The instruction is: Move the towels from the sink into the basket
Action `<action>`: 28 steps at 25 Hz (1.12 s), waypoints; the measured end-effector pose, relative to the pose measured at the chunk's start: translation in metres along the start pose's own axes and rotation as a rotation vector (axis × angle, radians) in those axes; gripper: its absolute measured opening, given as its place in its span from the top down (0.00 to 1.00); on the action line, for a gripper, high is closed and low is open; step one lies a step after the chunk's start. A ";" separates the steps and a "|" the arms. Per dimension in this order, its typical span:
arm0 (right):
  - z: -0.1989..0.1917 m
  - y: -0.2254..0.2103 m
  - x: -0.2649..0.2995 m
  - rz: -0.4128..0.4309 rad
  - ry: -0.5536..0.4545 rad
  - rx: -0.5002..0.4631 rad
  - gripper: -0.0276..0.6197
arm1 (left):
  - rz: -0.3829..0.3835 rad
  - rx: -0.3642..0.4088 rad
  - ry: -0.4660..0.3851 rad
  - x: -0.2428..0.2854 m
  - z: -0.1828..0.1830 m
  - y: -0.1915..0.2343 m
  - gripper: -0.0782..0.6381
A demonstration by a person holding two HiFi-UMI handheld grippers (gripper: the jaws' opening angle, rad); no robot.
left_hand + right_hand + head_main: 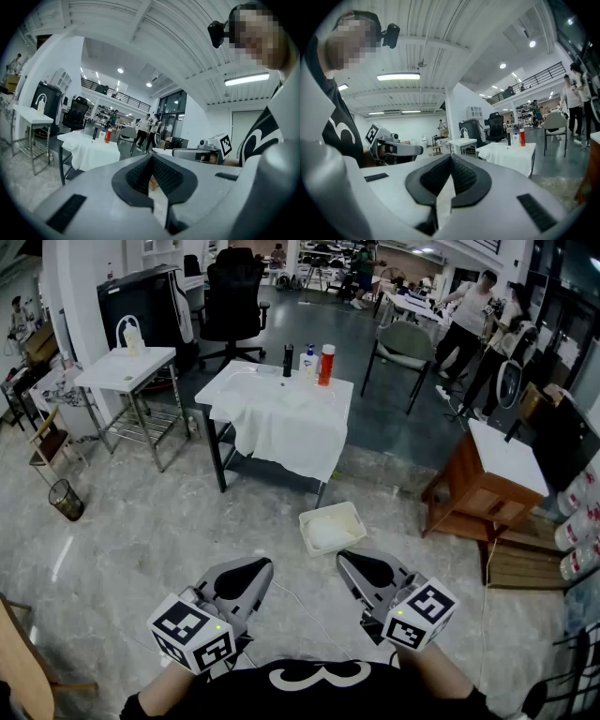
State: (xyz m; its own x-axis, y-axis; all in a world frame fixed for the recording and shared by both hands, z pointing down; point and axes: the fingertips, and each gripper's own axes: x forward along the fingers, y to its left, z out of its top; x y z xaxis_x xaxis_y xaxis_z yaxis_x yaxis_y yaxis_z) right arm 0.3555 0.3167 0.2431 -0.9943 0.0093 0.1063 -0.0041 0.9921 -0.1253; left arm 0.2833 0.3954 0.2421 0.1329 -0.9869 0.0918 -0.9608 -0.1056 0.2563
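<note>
A white cloth hangs over a small black-legged table ahead of me, with three bottles at its far edge. On the floor in front of the table stands a white basket with something white lying in it. Both grippers are held low and close to my body, well short of the basket. My left gripper is shut and empty, and its jaws meet at the tips. My right gripper is also shut with nothing in it. No sink can be made out from here.
A white side table and a black office chair stand at the back left. A grey chair and people are at the back right. A wooden cabinet is on the right, and a wire bin on the left.
</note>
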 end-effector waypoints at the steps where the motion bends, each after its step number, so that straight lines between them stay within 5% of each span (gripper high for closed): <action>1: 0.000 0.004 -0.001 -0.003 -0.003 -0.004 0.95 | -0.002 0.005 -0.001 -0.004 0.000 -0.002 0.88; 21: 0.021 0.043 -0.018 -0.026 -0.037 -0.048 0.94 | -0.016 0.018 -0.036 -0.046 0.007 -0.006 0.88; 28: 0.018 0.022 0.004 -0.076 -0.049 -0.056 0.61 | 0.033 0.014 -0.030 -0.051 0.006 0.015 0.88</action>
State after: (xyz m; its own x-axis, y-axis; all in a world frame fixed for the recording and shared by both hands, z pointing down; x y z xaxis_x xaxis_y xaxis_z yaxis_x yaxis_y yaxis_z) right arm 0.3499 0.3367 0.2234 -0.9954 -0.0706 0.0651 -0.0748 0.9952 -0.0635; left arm 0.2610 0.4436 0.2355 0.0941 -0.9931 0.0705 -0.9678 -0.0746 0.2403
